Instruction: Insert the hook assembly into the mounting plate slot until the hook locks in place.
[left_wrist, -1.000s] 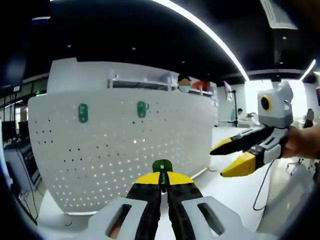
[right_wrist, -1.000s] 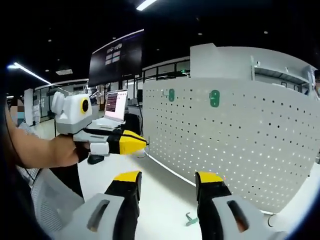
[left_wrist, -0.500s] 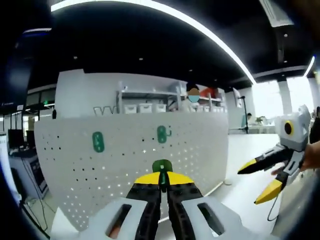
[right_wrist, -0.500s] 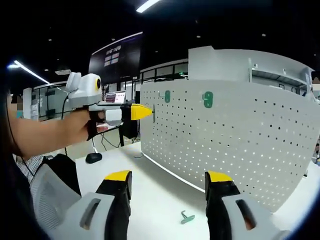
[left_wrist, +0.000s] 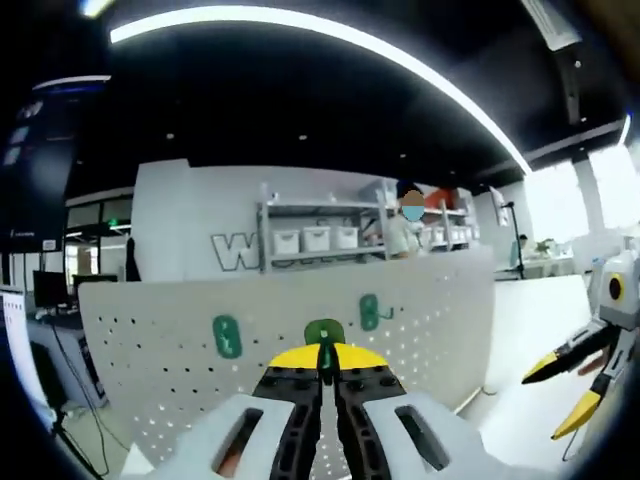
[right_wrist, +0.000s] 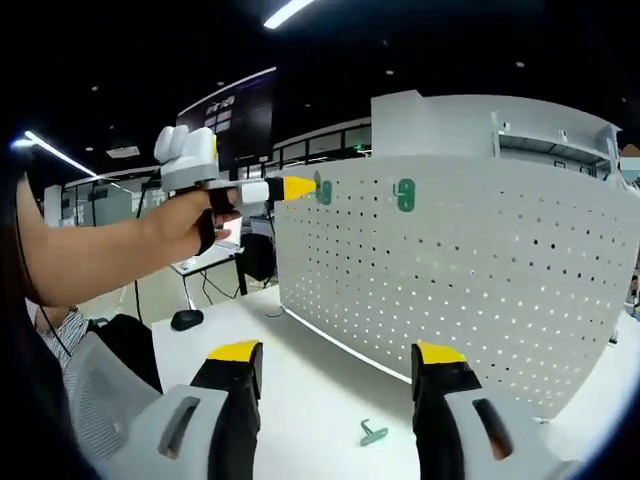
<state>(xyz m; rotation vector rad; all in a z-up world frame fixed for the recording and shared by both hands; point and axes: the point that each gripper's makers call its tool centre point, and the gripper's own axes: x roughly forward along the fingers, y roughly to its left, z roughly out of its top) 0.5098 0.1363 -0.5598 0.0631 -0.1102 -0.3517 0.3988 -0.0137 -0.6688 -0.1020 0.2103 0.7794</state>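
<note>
The left tool (left_wrist: 322, 375) is clenched on a small green hook (left_wrist: 323, 335) at lower centre of the left gripper view; its rounded top pokes above the yellow tips, its long axis running up the frame. Behind it, the white perforated panel (left_wrist: 440, 310) carries two green hooks (left_wrist: 227, 336) mounted upright. In the right gripper view, the right tool (right_wrist: 335, 365) is released; another green hook (right_wrist: 373, 433) lies flat on the desk (right_wrist: 320, 390) at lower centre.

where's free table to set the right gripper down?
Bare white table between the pegboard base and the right gripper, left of the loose green hook. Crowded up top: left gripper is at the mounted hooks.
</note>
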